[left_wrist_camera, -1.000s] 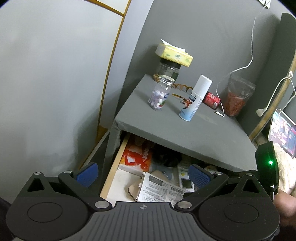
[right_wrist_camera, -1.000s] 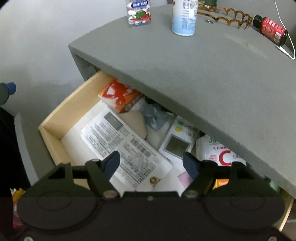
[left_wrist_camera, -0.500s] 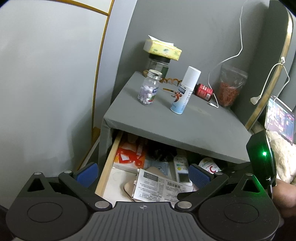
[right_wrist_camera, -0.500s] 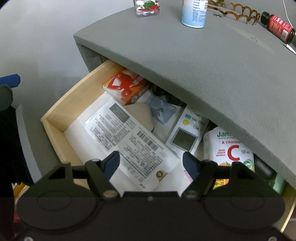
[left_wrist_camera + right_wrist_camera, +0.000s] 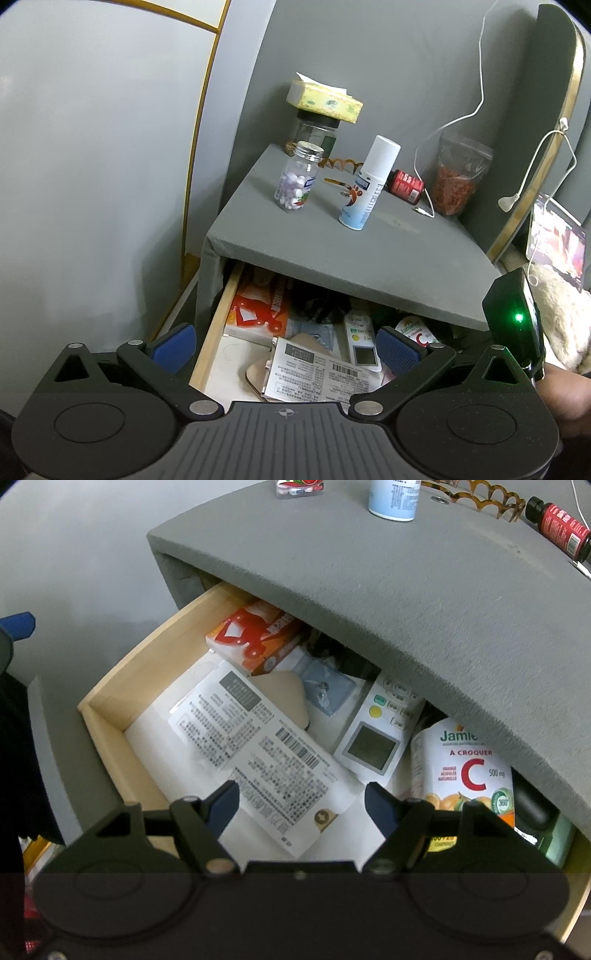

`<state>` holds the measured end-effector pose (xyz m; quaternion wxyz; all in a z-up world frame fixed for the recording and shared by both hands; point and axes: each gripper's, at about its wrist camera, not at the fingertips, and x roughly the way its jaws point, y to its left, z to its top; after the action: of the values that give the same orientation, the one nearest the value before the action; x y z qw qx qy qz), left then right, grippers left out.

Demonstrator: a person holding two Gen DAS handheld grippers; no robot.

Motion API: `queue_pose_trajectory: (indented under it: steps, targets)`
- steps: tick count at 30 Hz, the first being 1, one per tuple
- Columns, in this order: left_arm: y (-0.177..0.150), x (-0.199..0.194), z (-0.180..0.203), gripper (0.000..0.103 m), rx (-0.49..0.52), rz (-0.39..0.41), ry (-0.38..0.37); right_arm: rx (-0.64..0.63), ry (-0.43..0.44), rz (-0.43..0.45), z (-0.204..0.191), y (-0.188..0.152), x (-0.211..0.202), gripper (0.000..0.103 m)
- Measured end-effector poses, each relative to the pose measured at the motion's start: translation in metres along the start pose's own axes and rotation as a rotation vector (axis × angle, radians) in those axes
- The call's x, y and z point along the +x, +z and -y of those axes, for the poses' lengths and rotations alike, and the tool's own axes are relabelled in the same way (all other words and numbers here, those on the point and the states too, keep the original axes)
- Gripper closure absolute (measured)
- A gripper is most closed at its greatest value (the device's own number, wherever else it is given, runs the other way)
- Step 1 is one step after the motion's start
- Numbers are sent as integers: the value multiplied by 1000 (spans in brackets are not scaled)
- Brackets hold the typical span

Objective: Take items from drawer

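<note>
1. Hovering over the open drawer, the right gripper has its blue fingers spread wide with nothing between them; it hangs above the near end of a white printed packet.
2. Spread just as wide and holding nothing, the left gripper sits back from the near edge of the drawer, looking over both the drawer and the nightstand top.
3. The drawer is pulled out from under the nightstand top and looks full: a red and white box at the far left, a beige flat piece partly under the packet, a small blue pouch, a white handheld device with a screen, and a vitamin C bottle to the right, with dark and green things beyond it that I cannot make out.
4. On top stand a pill bottle and a white spray can; whether either came from the drawer, the views do not show.
5. I judge the task to be at an early stage: opening is done, no item is in hand, and the whole drawer is left to lift out.
6. The packet, lying uppermost and nearest the right gripper, seems the likely first pick.
</note>
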<state>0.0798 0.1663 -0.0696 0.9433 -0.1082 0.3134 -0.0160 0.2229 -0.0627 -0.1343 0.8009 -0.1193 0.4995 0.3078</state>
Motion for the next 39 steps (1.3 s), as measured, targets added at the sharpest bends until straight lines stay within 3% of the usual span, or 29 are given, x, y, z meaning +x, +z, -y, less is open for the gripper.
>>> queue_pose_trajectory:
  steps: [39]
  targets:
    - [-2,2,4,0,19,-11,4,-42,10,18,-6,7,-11,29]
